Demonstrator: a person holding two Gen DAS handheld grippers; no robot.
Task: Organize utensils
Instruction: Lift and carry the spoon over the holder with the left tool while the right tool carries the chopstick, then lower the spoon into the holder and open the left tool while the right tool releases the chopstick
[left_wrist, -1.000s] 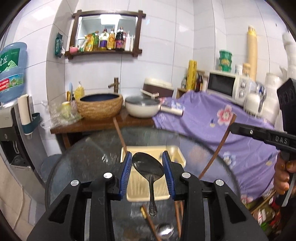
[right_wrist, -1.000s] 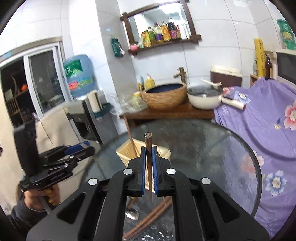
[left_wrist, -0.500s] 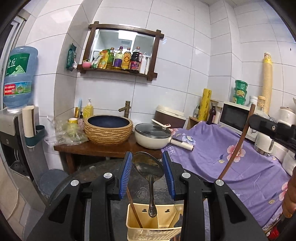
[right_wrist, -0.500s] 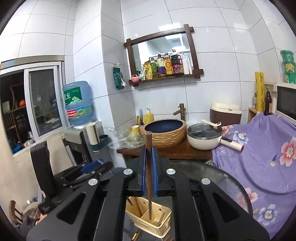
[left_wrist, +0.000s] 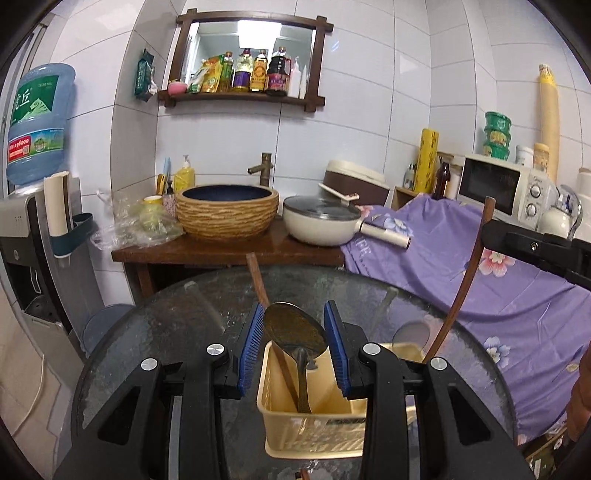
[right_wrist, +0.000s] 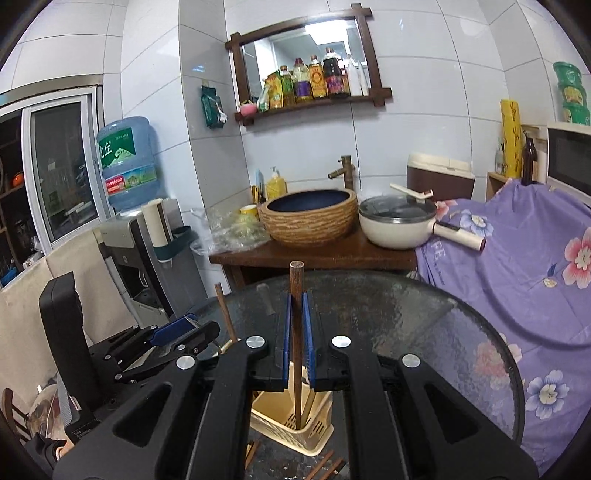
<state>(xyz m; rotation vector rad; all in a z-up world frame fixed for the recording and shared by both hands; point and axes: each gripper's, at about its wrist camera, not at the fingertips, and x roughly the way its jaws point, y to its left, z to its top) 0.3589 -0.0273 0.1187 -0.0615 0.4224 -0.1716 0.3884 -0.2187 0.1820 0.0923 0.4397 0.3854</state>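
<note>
- White-tiled kitchen around me, and a round glass worktop (left_wrist: 177, 325) below both my claws.
- My left claw (left_wrist: 294, 343) is clamped on the bowl of a metal spoon (left_wrist: 295, 328); its handle hangs straight down from the pads into the yellow plastic basket (left_wrist: 314, 435) just beneath.
- My right claw (right_wrist: 297, 339) is pressed together on a brown wooden chopstick (right_wrist: 296, 295), gripped at mid-length, with the top poking above the pads and the tip reaching down inside the same basket.
- Another chopstick (left_wrist: 258, 280) already leans in the basket, just behind my left pads.
- Handling, as I judge it: the spoon is stiff, smooth and likely slippery, and held across its rounded bowl it could swivel or slide. The neck would be a surer hold.
- The chopstick is light, rigid and thin; a mid-shaft grip keeps it upright, though it may pivot if nudged against the basket wall.
- Beyond my claws, more chopsticks (right_wrist: 325, 465) lie loose on the glass on the near side of the basket, waiting to be sorted.
</note>
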